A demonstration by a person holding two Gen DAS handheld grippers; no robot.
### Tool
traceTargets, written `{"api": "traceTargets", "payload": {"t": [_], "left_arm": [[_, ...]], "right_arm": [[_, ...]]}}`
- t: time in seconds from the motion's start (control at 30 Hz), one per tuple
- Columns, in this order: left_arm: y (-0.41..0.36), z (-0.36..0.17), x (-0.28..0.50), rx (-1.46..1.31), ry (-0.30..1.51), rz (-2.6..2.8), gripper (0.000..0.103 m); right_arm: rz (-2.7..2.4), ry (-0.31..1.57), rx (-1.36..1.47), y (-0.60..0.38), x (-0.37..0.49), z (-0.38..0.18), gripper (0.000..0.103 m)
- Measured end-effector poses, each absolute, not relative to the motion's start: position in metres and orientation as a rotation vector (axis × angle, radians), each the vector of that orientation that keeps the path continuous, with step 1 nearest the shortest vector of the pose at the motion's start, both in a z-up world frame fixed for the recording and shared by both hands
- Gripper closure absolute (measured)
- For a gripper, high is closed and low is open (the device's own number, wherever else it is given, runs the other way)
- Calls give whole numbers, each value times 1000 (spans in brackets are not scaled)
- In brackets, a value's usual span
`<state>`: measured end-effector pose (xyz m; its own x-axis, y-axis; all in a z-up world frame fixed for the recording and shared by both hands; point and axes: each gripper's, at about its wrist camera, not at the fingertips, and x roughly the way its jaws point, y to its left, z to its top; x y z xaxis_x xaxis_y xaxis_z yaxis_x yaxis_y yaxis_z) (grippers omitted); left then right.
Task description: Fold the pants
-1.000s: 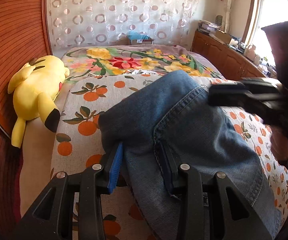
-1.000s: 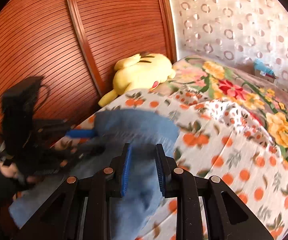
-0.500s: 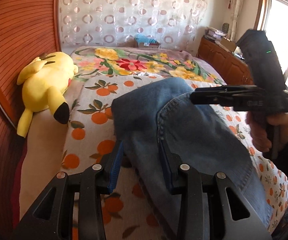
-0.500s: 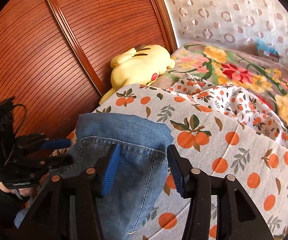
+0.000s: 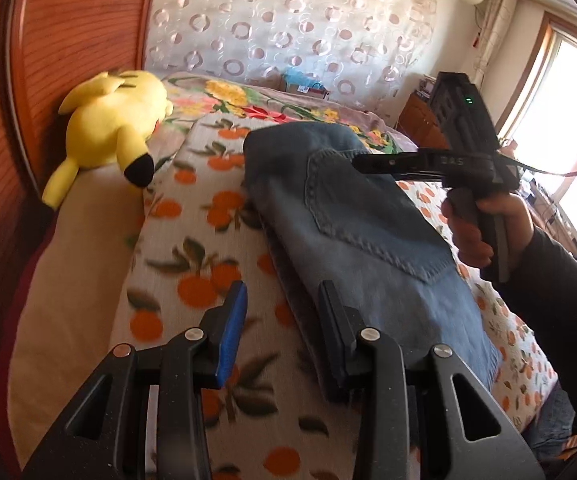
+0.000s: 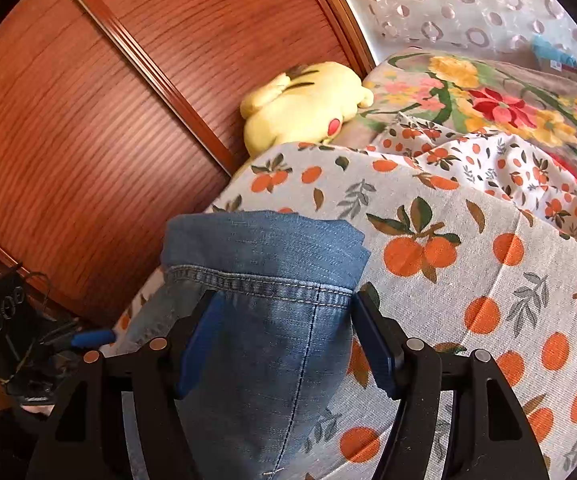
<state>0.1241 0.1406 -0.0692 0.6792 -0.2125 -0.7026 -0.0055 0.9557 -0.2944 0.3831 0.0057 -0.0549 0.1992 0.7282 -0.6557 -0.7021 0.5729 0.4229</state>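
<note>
The folded jeans (image 5: 352, 216) lie on the bed's orange-print cover (image 5: 192, 248), their folded end toward the wooden headboard (image 6: 88, 128) side, a yellow plush toy (image 5: 112, 136) resting near the bed's edge beyond them; the left gripper (image 5: 280, 332) has its fingers part spread with nothing between them, its right-hand finger just at the denim's near edge. The right gripper (image 6: 288, 344), seen held in a hand (image 5: 476, 224), is spreading its fingers, which straddle the jeans without pressing them.
</note>
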Motion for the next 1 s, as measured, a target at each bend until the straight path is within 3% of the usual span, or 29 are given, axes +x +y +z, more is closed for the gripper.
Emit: {"api": "traceTargets", "payload": {"t": [0.13,0.17,0.27,0.3,0.47,0.8,0.9,1.0], "left_arm": [[136,-69,114,-297,821,-125,65],[135,-69,112,-298,819,-127,65],[132,-66,105,-309,810,-133,65],[131,-65,104,-309,809,-136,65],[121,-65,101,-311,812,-168,65],[106,-77,119,-351,874,-205,63],[104,-85,125,-346,896,-201,60],[105,-88,127,-342,898,-187,52]], "right_arm": [[992,943,-5,12,381,-57,34],[989,948,-10,13,379,-56,41],[1003,899,-27,9,366,-42,74],[1008,861,-31,5,358,-33,78],[975,745,-78,-22,332,-11,81],[867,795,-153,-29,328,-43,81],[862,799,-170,-24,327,-42,81],[874,806,-149,-27,329,-41,81]]}}
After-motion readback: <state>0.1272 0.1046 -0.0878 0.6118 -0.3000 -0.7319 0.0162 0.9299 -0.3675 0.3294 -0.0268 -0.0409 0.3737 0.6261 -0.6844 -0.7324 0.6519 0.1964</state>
